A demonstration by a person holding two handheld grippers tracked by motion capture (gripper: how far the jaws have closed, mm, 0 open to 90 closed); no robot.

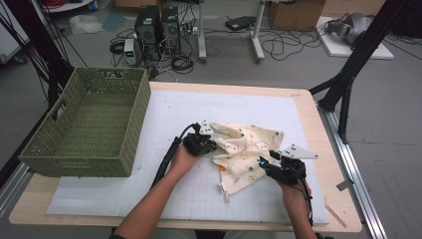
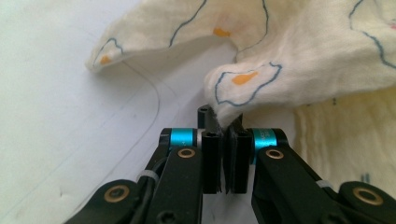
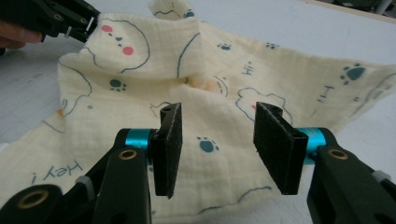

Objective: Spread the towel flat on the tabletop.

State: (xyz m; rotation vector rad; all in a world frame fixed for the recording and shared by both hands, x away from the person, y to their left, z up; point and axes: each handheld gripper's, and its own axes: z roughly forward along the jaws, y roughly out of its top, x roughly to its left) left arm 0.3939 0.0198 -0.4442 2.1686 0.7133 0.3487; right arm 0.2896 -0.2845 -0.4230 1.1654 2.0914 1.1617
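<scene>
Cloth (image 1: pixel 246 152) lies crumpled on the white mat (image 1: pixel 164 189), mid-table, right of the basket (image 1: pixel 87 124). It's thin cream muslin w/ printed animals & paw marks: light, floppy, no stiffness, so it'll sag and drape from whatever point is lifted, and a fold can slide out of a shallow pinch. Not fragile, not slippery; the weave looks grippy enough for the foam pads.

Left gripper (image 2: pixel 223 135) is clamped on a cloth corner, jaws together w/ a bit of fabric nipped between the pads, at the cloth's left edge. Right gripper (image 3: pixel 219 144) has jaws apart, nothing between them, hovering low over the near-right part of the cloth, fabric visible beyond the pads.

Best holds, I'd judge: corners or hem edges, single layer if poss; grabbing the bunched middle would pick up several layers and keep it creased. Right one should go for the near-right edge or corner so the two holds can pull the cloth taut.

Around: basket stands empty at the table's left, well apart from the cloth. Mat between them is bare, so nothing blocks a carry that way. Only snags likely are the gripper cables (image 1: pixel 166 159) trailing back along the forearms, and the cloth's hanging tail catching the basket rim
</scene>
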